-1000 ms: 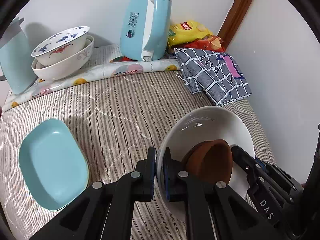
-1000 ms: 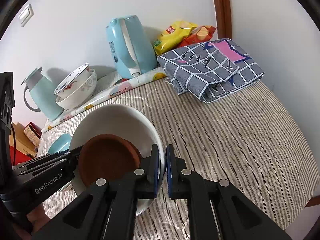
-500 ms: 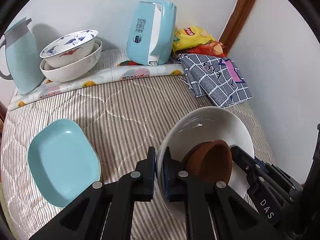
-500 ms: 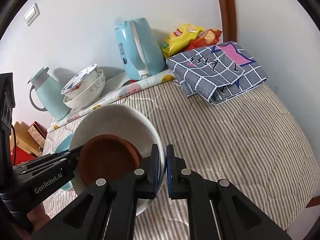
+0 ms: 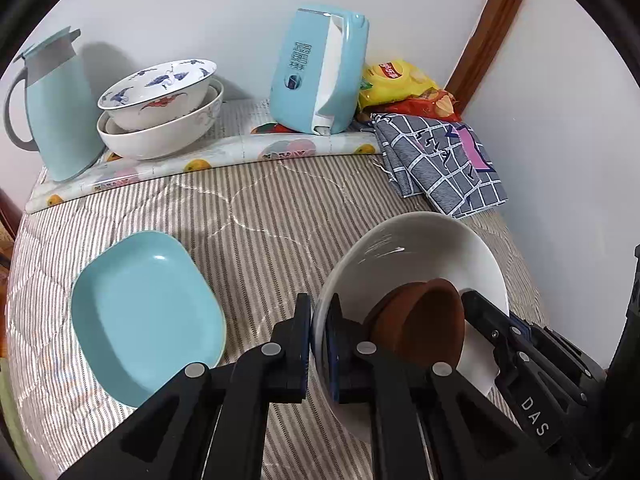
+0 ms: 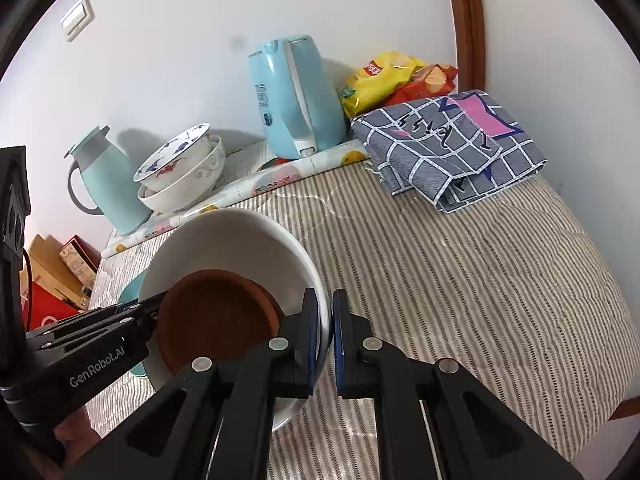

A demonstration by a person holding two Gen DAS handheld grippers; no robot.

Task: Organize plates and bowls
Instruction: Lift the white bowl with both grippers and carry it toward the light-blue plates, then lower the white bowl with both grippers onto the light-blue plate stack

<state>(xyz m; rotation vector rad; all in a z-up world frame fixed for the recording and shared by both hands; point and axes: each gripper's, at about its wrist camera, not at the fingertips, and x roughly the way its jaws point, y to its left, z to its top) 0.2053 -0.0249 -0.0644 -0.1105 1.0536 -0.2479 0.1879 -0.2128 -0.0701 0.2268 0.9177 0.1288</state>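
Between the two claws hangs the wide white ceramic bowl (image 5: 420, 248), a brown clay saucer (image 5: 420, 320) inside it; the left claw (image 5: 318, 340) pinches its left rim, the right claw (image 6: 331, 336) its right rim; ahead-left, nearer the left claw, the pale blue rounded dish (image 5: 144, 316) lies on the striped bed quilt (image 5: 260, 216); farther off, the stacked patterned bowls (image 5: 160, 108) stand against the wall.
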